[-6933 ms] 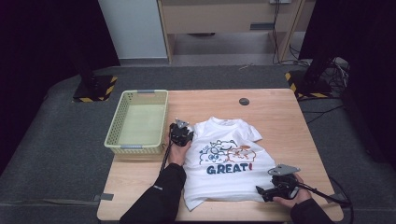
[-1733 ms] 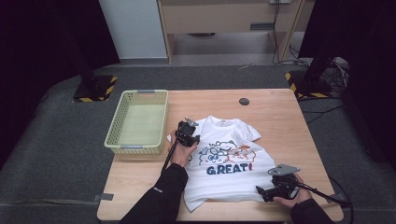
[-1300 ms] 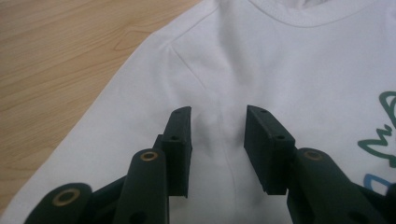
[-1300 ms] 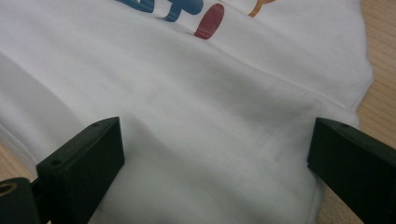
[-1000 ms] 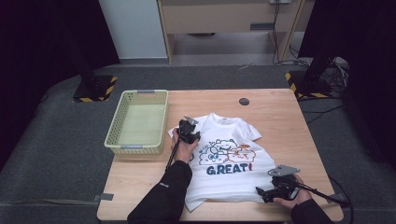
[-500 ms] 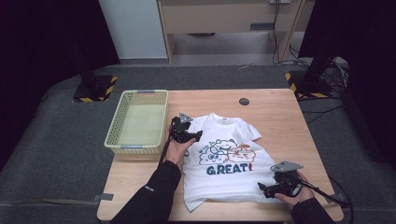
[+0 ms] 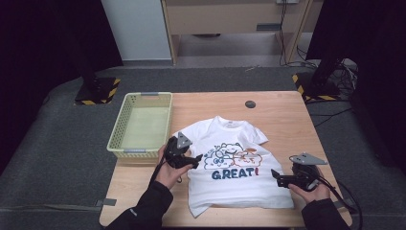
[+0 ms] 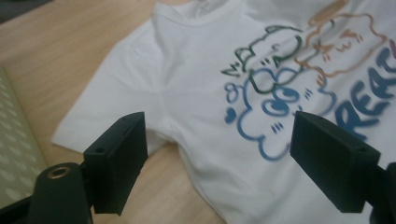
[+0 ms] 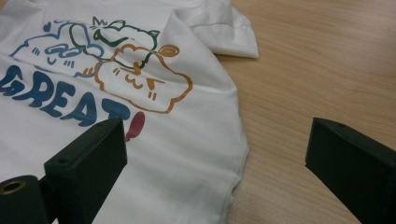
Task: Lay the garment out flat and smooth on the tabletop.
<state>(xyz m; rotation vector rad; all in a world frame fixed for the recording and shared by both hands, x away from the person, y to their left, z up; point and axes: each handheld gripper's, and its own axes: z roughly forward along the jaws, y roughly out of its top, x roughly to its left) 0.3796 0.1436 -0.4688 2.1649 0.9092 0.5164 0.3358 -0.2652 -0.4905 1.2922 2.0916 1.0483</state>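
The left claw [image 7: 191, 160] is held above the left sleeve edge of the white T-shirt [image 7: 234, 167], its jaws spread wide with nothing between them; they have just been opening. In the left gripper view the sleeve and the blue and green print are seen below the gap, untouched by the pads. The right claw [image 7: 277, 176] is kept over the shirt's right side seam, its jaws likewise set wide apart and empty, with cloth under one jaw and bare wood under the other. The T-shirt is laid flat, print up, on the wooden table [image 7: 287, 115]. A pale green basket [image 7: 119, 139] is placed just beside the shirt's left sleeve. A small dark disc [image 7: 250, 104] is seen beyond the collar.
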